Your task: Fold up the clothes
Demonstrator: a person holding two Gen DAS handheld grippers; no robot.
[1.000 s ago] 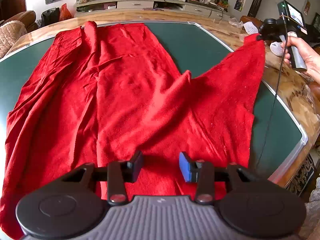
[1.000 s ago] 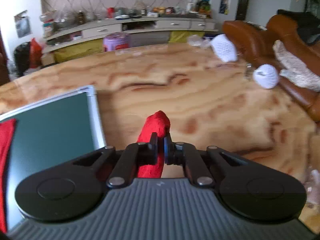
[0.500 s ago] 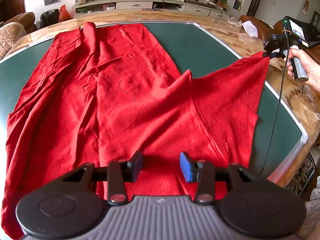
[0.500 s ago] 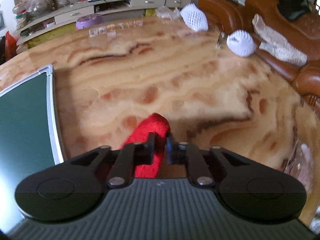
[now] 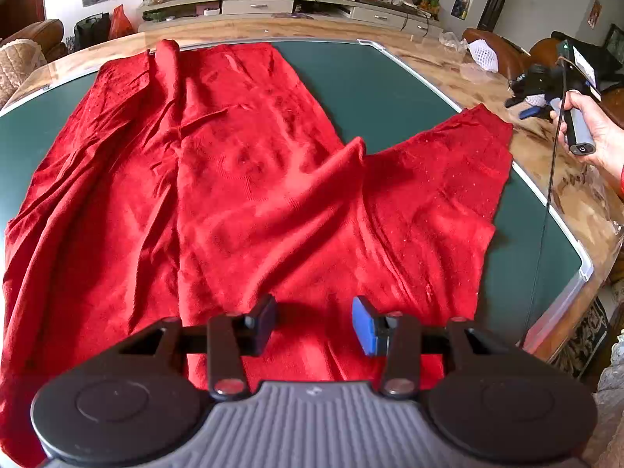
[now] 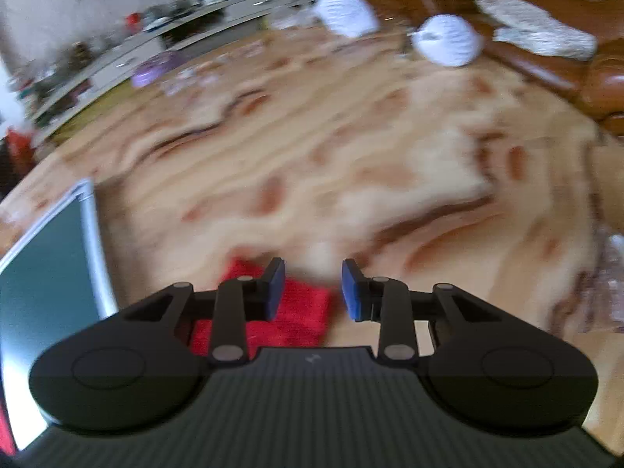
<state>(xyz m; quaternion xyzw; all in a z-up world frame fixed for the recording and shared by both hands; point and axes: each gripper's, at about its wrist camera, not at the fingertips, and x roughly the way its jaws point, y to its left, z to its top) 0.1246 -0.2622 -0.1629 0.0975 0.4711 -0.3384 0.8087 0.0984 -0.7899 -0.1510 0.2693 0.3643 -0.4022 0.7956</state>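
Observation:
A big red garment [image 5: 241, 179] lies spread over the green mat [image 5: 374, 89], one sleeve [image 5: 448, 163] stretched out to the right past the mat's rim. My left gripper [image 5: 314, 321] hovers open over the garment's near hem, nothing between its pads. In the left wrist view my right gripper [image 5: 524, 107] is held by a hand [image 5: 592, 132] beyond the sleeve's end. In the blurred right wrist view the right gripper [image 6: 312, 290] has its jaws opening; the red sleeve end [image 6: 296, 312] lies below them on the wood, pads clear of it.
A marbled wooden table [image 6: 312, 156] surrounds the mat, whose metal rim [image 6: 97, 241] runs on the left. White mesh-wrapped items [image 6: 448, 41] and a brown sofa [image 6: 546, 19] lie far right. A cable [image 5: 546, 202] hangs from the right gripper.
The right gripper carried the sleeve end outward and down, then opened and let it go; the sleeve now lies flat. The left gripper stayed still and open.

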